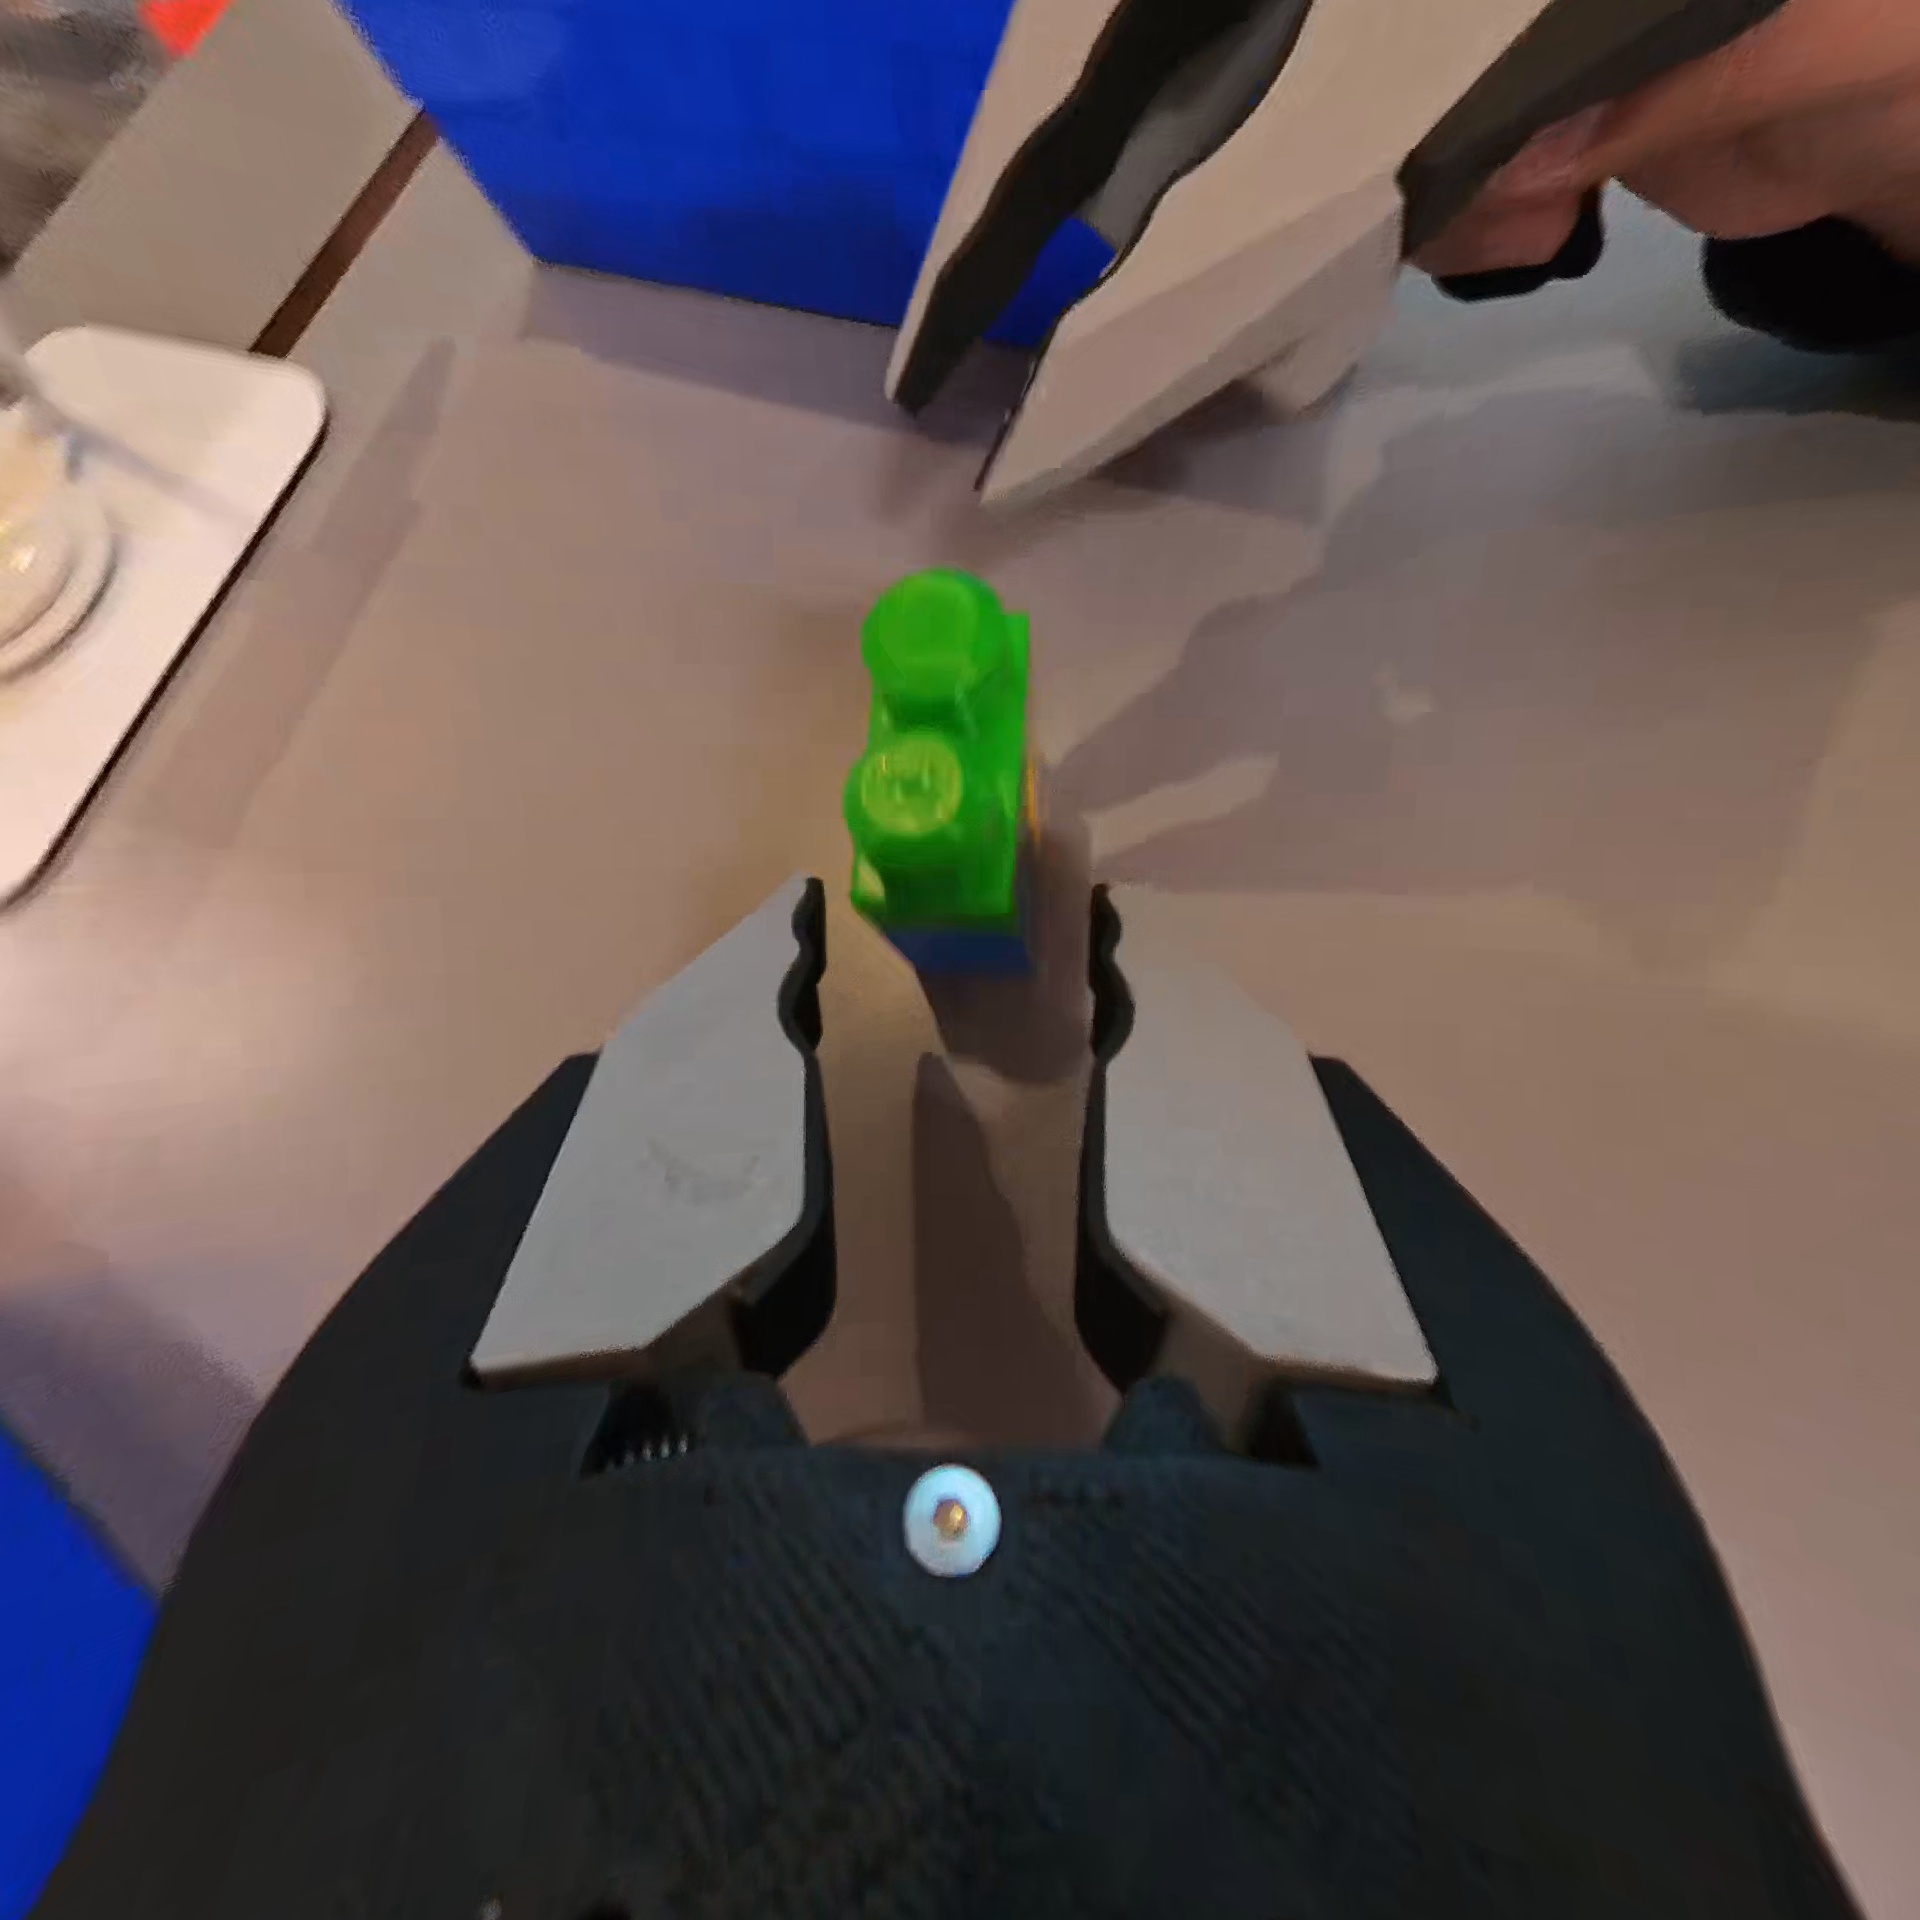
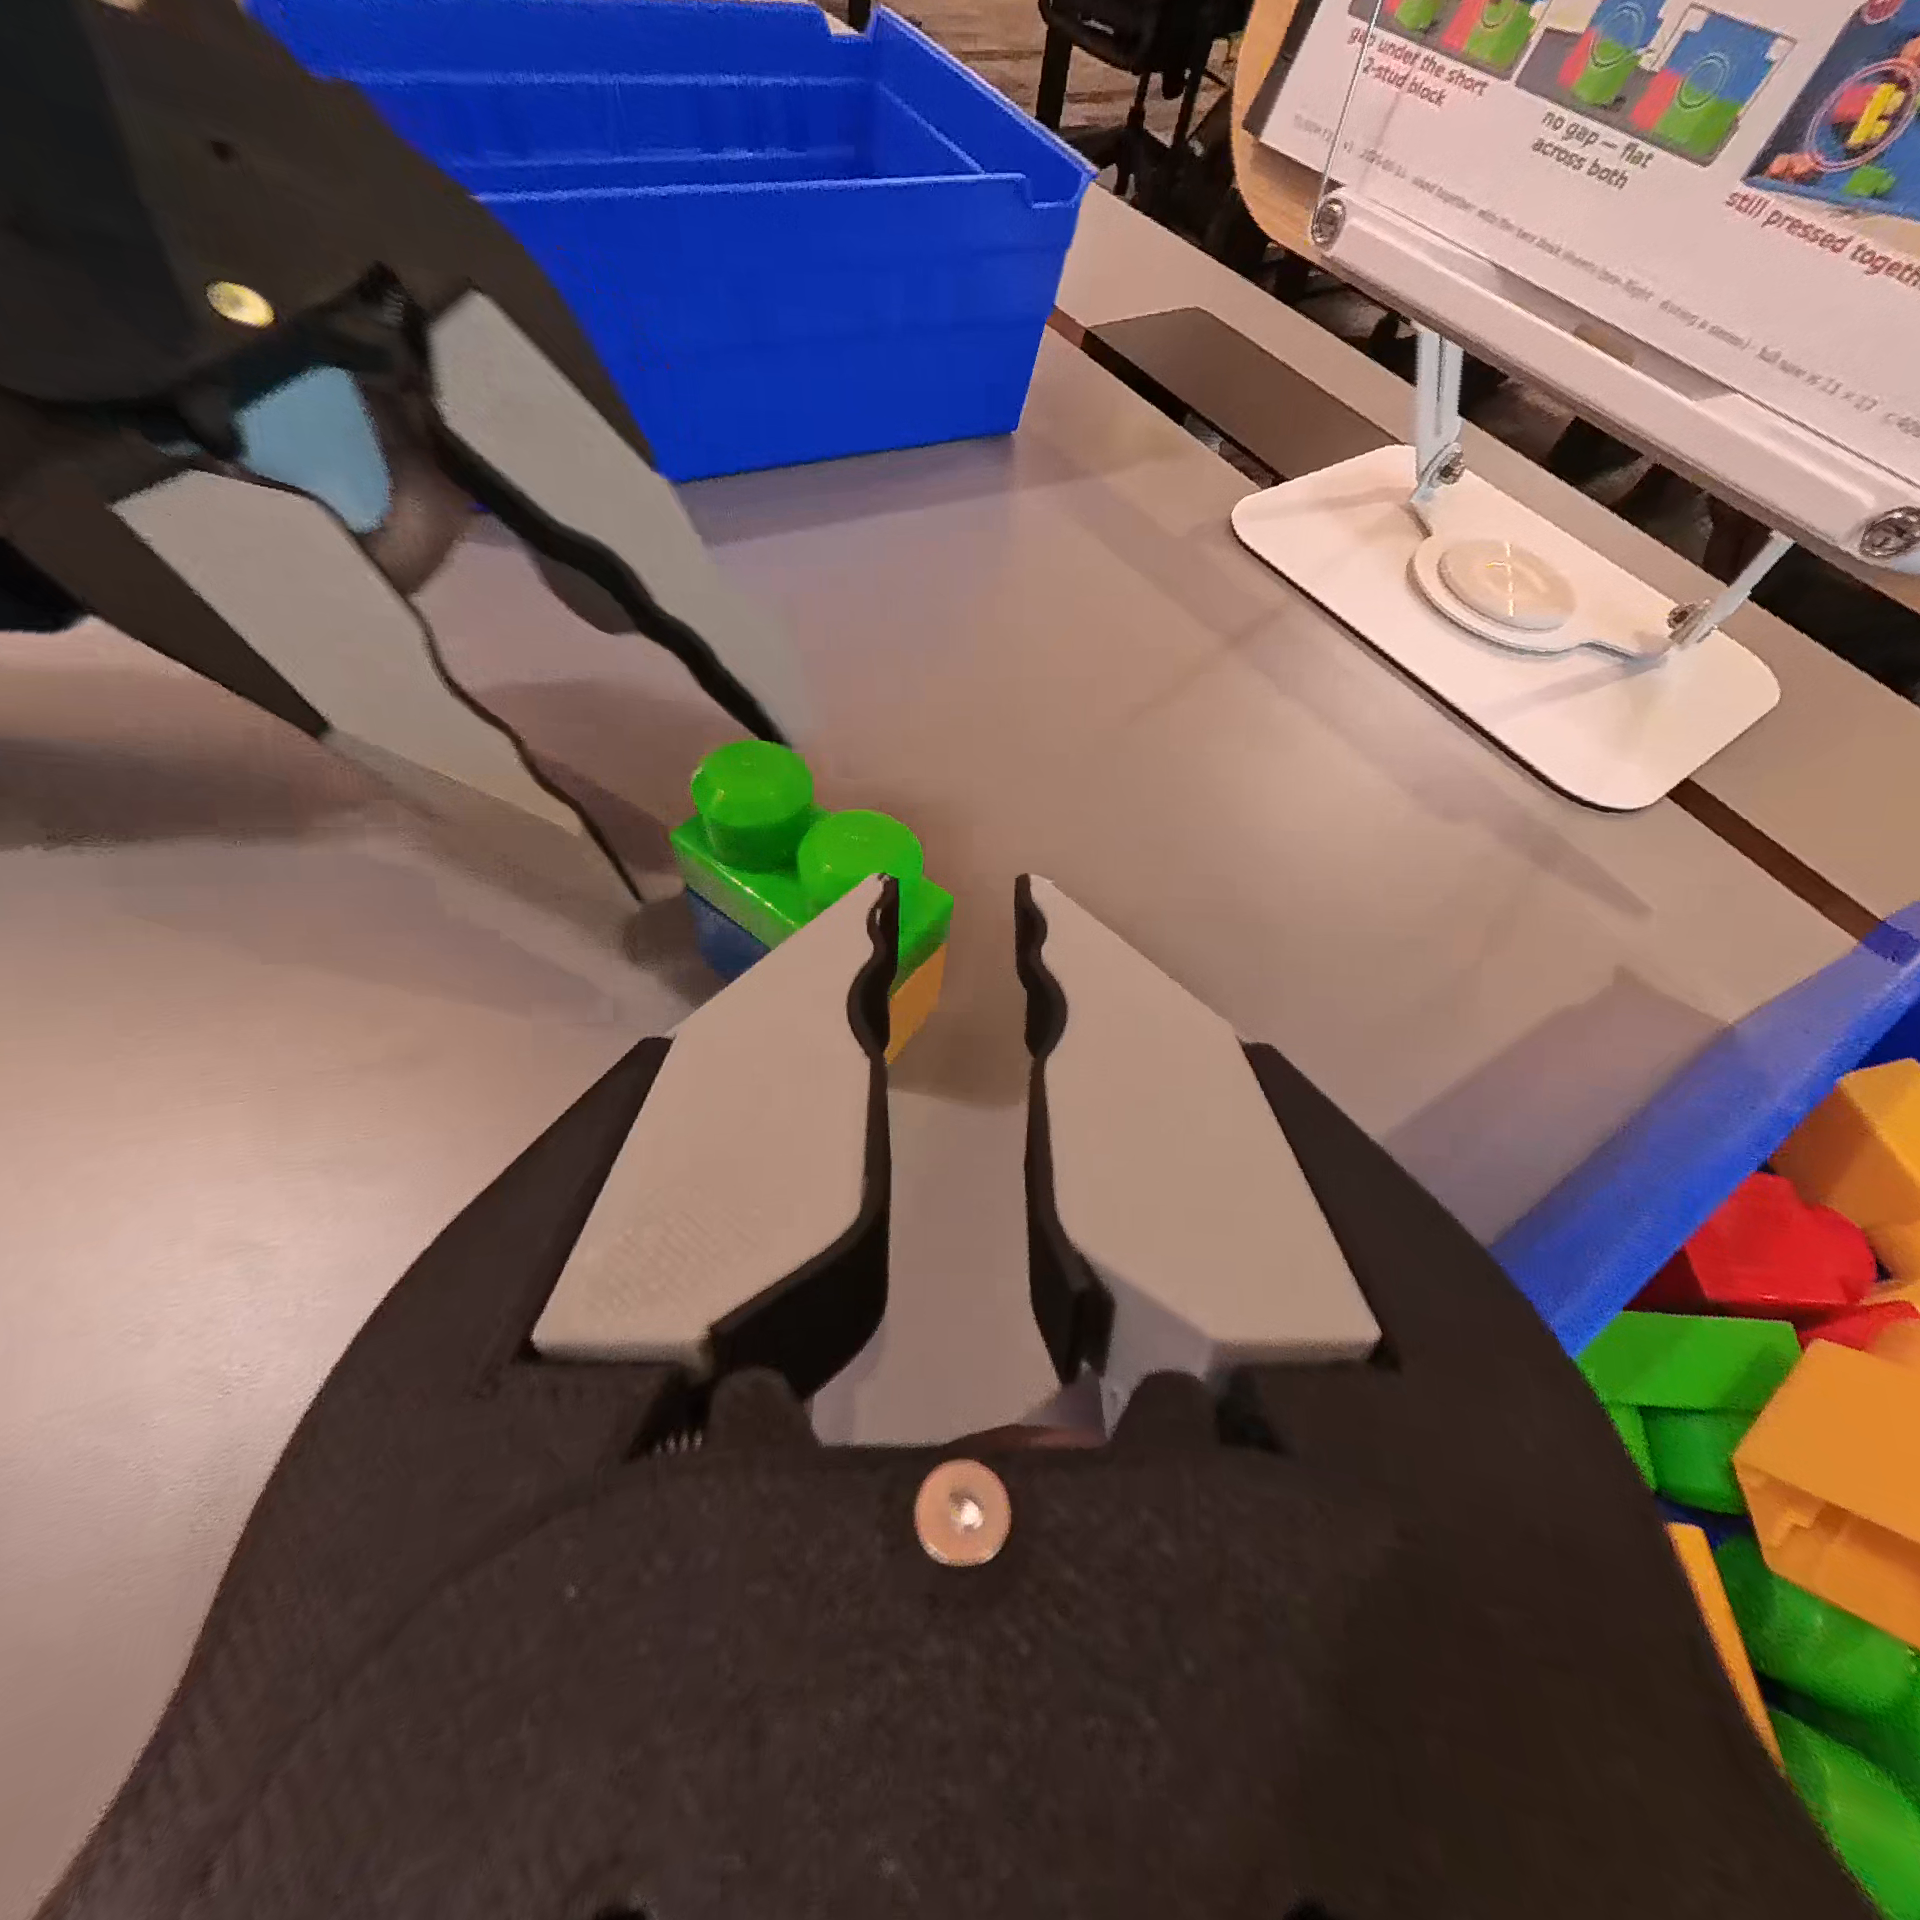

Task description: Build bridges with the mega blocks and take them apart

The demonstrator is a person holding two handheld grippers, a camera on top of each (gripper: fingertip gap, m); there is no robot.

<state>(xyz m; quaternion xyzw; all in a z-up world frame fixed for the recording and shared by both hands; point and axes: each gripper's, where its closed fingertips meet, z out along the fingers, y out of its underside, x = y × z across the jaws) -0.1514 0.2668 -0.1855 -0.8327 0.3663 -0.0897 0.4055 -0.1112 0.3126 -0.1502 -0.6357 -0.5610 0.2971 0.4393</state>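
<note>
Green block caps a blue block and a yellow block on the table. Right gripper narrow, bare, its left finger hiding part of the stack. Left gripper wide, bare; left wrist view blurred.

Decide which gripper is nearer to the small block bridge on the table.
Hard to call; both are close. The left gripper stands open just short of the block bridge. The right gripper, also open, sits beside it, off to one side.
</note>
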